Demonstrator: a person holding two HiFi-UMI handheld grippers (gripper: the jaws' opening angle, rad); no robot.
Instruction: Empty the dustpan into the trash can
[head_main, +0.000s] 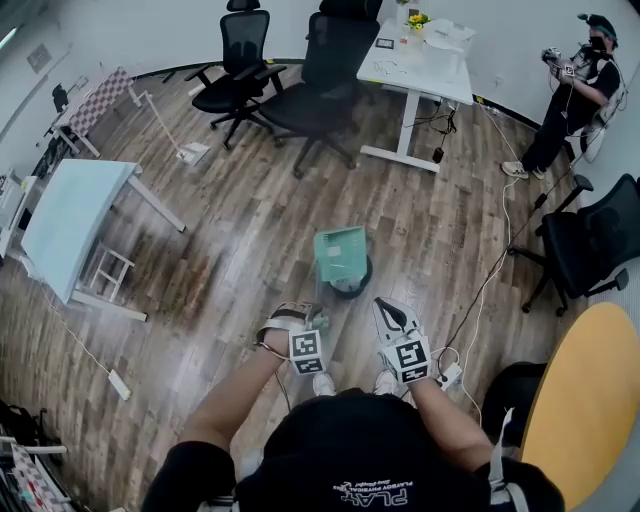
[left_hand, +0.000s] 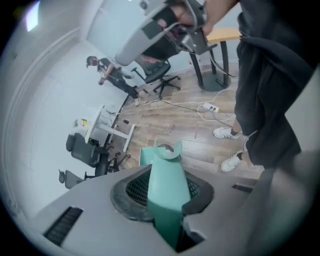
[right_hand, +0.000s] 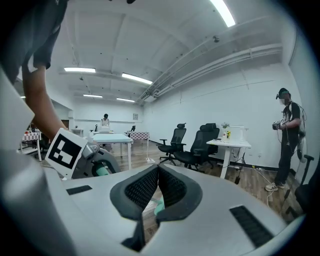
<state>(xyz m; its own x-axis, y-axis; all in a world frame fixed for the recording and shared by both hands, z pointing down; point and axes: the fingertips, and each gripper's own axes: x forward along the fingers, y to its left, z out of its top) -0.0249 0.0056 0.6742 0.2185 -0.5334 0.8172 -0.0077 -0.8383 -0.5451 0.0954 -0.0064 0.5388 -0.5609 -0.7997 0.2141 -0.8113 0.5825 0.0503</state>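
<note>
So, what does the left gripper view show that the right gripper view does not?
Only the left one: the jaws of the left gripper shut on the teal dustpan handle, white shoes, a power strip on the floor. Only the right one: ceiling lights, the jaws of the right gripper shut on nothing. Both: black office chairs, a white desk, a person standing by the wall.

Black office chairs (head_main: 320, 90), white desk (head_main: 425, 70), pale blue table (head_main: 70, 220), yellow table (head_main: 590, 390), standing person (head_main: 575, 90)
</note>
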